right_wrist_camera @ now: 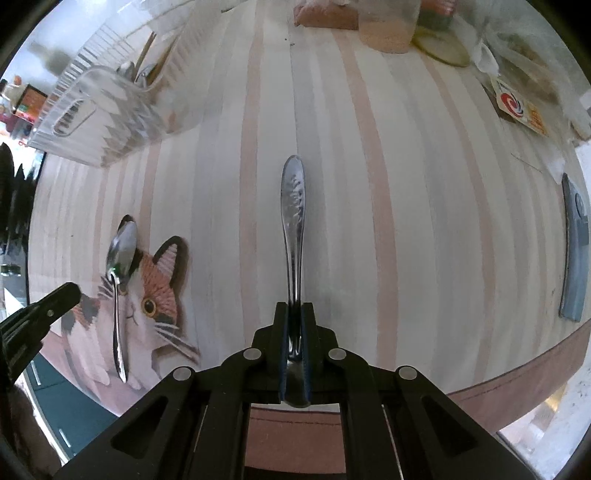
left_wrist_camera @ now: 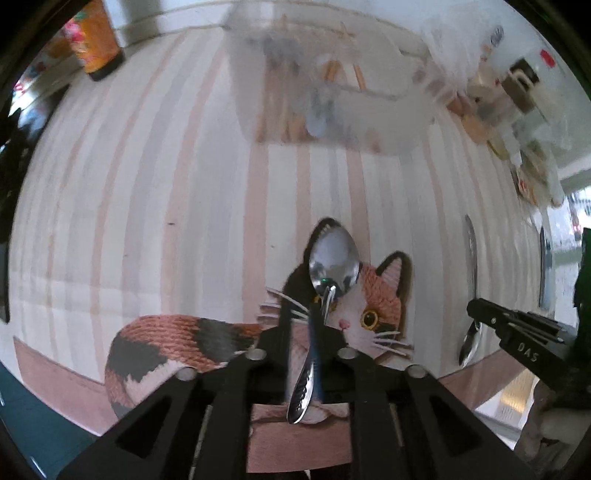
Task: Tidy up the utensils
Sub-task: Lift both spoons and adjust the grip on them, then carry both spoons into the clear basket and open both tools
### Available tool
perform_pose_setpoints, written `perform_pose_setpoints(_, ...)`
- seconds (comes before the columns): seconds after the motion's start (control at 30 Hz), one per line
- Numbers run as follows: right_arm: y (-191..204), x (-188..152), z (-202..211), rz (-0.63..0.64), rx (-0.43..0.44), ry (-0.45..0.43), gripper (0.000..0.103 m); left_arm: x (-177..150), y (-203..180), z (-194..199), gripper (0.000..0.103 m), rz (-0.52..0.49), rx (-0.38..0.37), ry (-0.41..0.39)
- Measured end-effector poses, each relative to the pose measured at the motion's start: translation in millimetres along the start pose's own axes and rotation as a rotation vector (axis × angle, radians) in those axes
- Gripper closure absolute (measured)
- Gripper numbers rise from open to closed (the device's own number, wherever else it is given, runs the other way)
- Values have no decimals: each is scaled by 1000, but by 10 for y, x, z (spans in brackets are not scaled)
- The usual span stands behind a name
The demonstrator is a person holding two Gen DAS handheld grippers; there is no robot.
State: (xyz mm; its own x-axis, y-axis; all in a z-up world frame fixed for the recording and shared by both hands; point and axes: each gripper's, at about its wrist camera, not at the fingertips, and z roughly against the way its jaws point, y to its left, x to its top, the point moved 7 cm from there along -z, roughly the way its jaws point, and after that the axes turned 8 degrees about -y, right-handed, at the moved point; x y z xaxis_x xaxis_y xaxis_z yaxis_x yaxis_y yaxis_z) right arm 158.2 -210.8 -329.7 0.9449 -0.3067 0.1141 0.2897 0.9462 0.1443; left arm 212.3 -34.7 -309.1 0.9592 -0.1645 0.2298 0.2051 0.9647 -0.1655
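Observation:
A steel spoon [left_wrist_camera: 334, 262] lies flat on the cat picture of the striped tablecloth [left_wrist_camera: 147, 221], its bowl pointing away. My left gripper [left_wrist_camera: 301, 338] hovers over its handle, open, with the pads off it. The right wrist view shows that spoon [right_wrist_camera: 117, 295] lying apart from the left gripper [right_wrist_camera: 70, 293]. My right gripper [right_wrist_camera: 294, 306] is shut on a second spoon [right_wrist_camera: 293, 199], whose patterned handle sticks out forward and whose bowl sits behind the pads. In the left wrist view the right gripper [left_wrist_camera: 476, 310] carries this spoon [left_wrist_camera: 469, 347] at the right edge.
A clear slatted basket [right_wrist_camera: 103, 107] holding chopsticks and spoons stands at the table's far side [left_wrist_camera: 332, 92]. An orange can [left_wrist_camera: 96, 40], a jar [right_wrist_camera: 388, 26], packets [right_wrist_camera: 517, 107] and a dark flat object [right_wrist_camera: 574, 251] line the edges. The table's near rim [right_wrist_camera: 517, 384] runs close below.

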Motion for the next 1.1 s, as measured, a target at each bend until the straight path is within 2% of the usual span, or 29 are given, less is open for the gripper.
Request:
perform_pose_setpoints(0.1, -76, -57, -13, -16, 2, 12, 97, -18, -90, -97, 71, -36, -27, 22)
perform_pose_setpoints(0.23, -135, -91, -10, -29, 3, 19, 97, -31, -172, -266, 71, -82, -2, 56)
perform_pose_setpoints(0.27, -147, -95, -10, -30, 2, 19, 97, -18, -192, -258, 71, -104, 20, 33)
perform_pose_setpoints(0.33, -159, -96, -8, -30, -1, 19, 97, -21, -228, -270, 77, -135, 53, 24)
perform_pose_setpoints(0.37, -168, -102, 0, -30, -3, 18, 97, -26, -222, -259, 91, -155, 80, 15)
perform_pose_setpoints(0.4, -162, -99, -4, -30, -4, 18, 97, -31, -218, -255, 99, -161, 86, 15)
perform_pose_setpoints(0.47, -111, -63, -37, -32, -6, 13, 97, -52, -208, -231, 100, -147, 68, 19)
perform_pose_setpoints(0.5, 20, -31, -93, -38, -8, 5, 97, -64, -188, -200, 101, -153, 82, 12)
perform_pose_setpoints(0.73, 2, -40, 52, -63, 23, -26, 97, -82, -118, 213, 103, -114, 65, -46)
perform_pose_setpoints(0.9, -23, 29, 241, -73, 38, -56, 97, -45, 37, 572, 102, -70, 61, -107)
perform_pose_setpoints(1.1, 50, 185, 540, -74, 79, -114, 97, 125, 3, 1001, 103, -31, 69, -210)
